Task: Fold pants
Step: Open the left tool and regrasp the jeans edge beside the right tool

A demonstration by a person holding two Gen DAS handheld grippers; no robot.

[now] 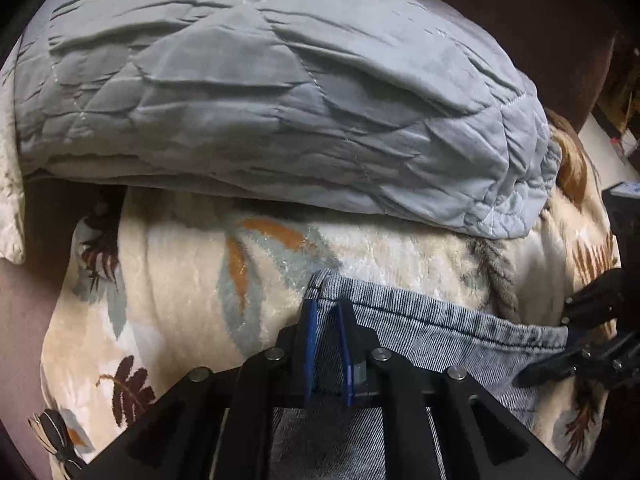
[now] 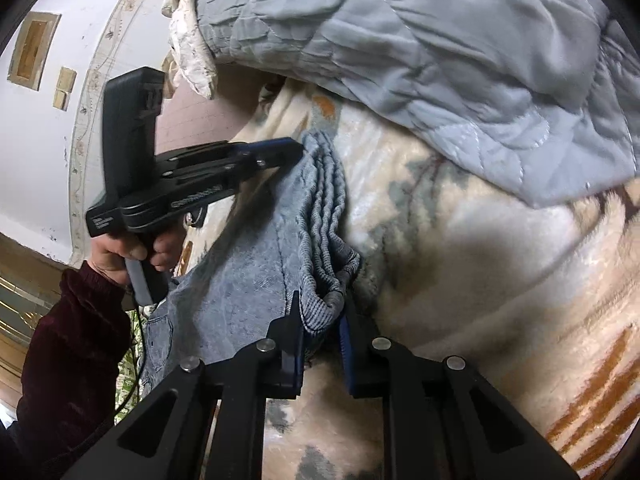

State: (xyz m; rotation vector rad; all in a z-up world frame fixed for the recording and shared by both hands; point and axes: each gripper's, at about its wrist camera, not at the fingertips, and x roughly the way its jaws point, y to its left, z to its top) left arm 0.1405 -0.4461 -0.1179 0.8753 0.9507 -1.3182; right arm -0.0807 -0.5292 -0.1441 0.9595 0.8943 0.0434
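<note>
We see left tongs (image 1: 329, 312) pinching the pants (image 1: 440, 336) hem corner, right tongs (image 2: 320, 312) pinching the stacked hems, lower legs cut off below both.

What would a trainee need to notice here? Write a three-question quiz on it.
1. True or false: the left hand-held gripper and the right hand-held gripper both pinch the elastic waistband of the jeans.
2. What lies beyond the jeans on the patterned blanket? A. grey quilt B. wooden box C. red towel
3. Fill in: the two grips sit at opposite ____ of the waistband.

Key: 1 true; 2 A; 3 ends
</note>
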